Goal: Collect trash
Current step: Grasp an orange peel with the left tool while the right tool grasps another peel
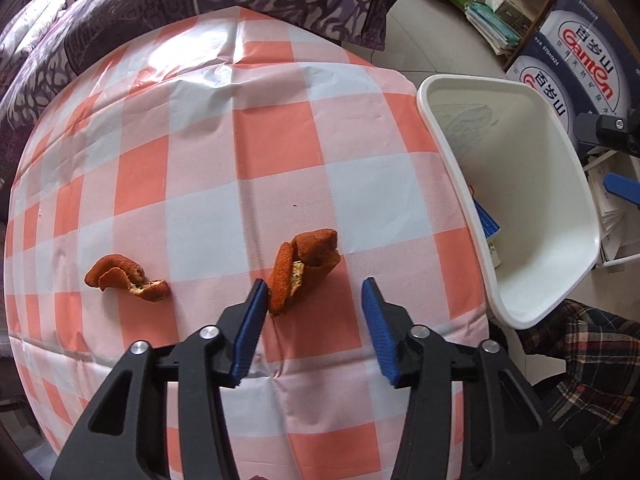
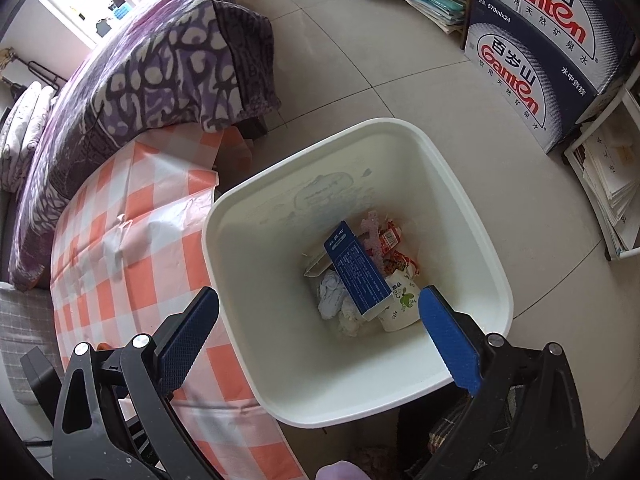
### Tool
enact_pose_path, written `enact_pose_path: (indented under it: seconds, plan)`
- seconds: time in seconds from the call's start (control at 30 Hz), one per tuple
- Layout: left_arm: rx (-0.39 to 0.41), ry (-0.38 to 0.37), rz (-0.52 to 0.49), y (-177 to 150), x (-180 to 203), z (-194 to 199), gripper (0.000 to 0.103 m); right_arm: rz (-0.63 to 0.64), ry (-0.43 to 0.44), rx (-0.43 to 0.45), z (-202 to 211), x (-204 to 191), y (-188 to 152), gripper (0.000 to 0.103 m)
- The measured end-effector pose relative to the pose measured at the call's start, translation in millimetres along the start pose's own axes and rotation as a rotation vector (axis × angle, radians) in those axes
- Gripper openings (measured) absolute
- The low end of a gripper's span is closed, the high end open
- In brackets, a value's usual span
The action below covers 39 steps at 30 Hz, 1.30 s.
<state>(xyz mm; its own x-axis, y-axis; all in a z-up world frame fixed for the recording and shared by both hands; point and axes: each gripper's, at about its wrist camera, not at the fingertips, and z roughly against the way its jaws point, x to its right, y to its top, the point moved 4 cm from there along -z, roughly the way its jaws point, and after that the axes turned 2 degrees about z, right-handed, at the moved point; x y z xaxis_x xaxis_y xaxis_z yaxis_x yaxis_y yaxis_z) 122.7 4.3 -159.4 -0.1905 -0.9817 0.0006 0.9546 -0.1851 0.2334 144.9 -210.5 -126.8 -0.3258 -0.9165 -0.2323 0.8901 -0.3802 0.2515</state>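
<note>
Two pieces of orange peel lie on the orange-and-white checked tablecloth [image 1: 240, 140]. The larger peel [image 1: 304, 264] sits between the jaws of my left gripper [image 1: 315, 284], which points down at it. Its left pad touches the peel's lower end and its right pad stands apart, so the gripper is open. The smaller peel [image 1: 126, 278] lies further left. My right gripper [image 2: 320, 291] hangs open and holds nothing above the white bin [image 2: 304, 368], which contains a blue box [image 2: 358, 272], a paper cup [image 2: 400, 304], crumpled tissue [image 2: 332, 296] and wrappers.
The white bin [image 1: 520, 200] stands on the floor against the table's right edge. A bed with a purple patterned blanket [image 2: 160, 64] is beyond the table. Blue water cartons [image 2: 540, 40] and stacked papers [image 2: 612, 184] line the right side. A person's plaid-clad leg [image 1: 580, 360] is near the bin.
</note>
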Motion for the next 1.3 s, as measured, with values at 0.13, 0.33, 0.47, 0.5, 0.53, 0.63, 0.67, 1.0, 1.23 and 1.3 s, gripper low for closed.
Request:
enact_pose_path:
  seconds: [0.13, 0.33, 0.47, 0.5, 0.53, 0.63, 0.67, 1.0, 1.23, 1.3]
  plan:
    - [0.010, -0.024, 0.047, -5, -19, 3, 0.014, 0.022, -0.006, -0.015, -6, -12, -5, 0.096]
    - [0.048, -0.040, 0.074, -17, -41, 18, 0.010, 0.072, -0.017, -0.034, -17, -39, -16, 0.096]
    - [0.078, -0.057, 0.108, -24, -61, 34, 0.010, 0.109, -0.024, -0.040, -24, -62, -24, 0.096]
    - [0.087, -0.058, 0.118, -27, -67, 38, 0.010, 0.121, -0.022, -0.039, -26, -68, -26, 0.096]
    - [0.094, -0.062, 0.129, -29, -73, 42, 0.010, 0.138, -0.018, -0.038, -27, -75, -29, 0.096]
    - [0.086, -0.094, 0.150, -38, -89, 47, 0.010, 0.180, -0.022, -0.038, -30, -91, -37, 0.096]
    - [0.080, -0.088, 0.150, -41, -93, 46, 0.010, 0.190, -0.023, -0.043, -33, -96, -40, 0.096]
    - [-0.034, -0.062, 0.127, -60, -103, 28, 0.044, 0.217, -0.035, -0.053, -40, -113, -50, 0.096]
    - [-0.032, -0.042, 0.111, -57, -95, 17, 0.045, 0.218, -0.028, -0.061, -39, -110, -48, 0.096]
    - [-0.029, -0.011, 0.097, -57, -93, 14, 0.043, 0.218, -0.023, -0.060, -39, -111, -48, 0.096]
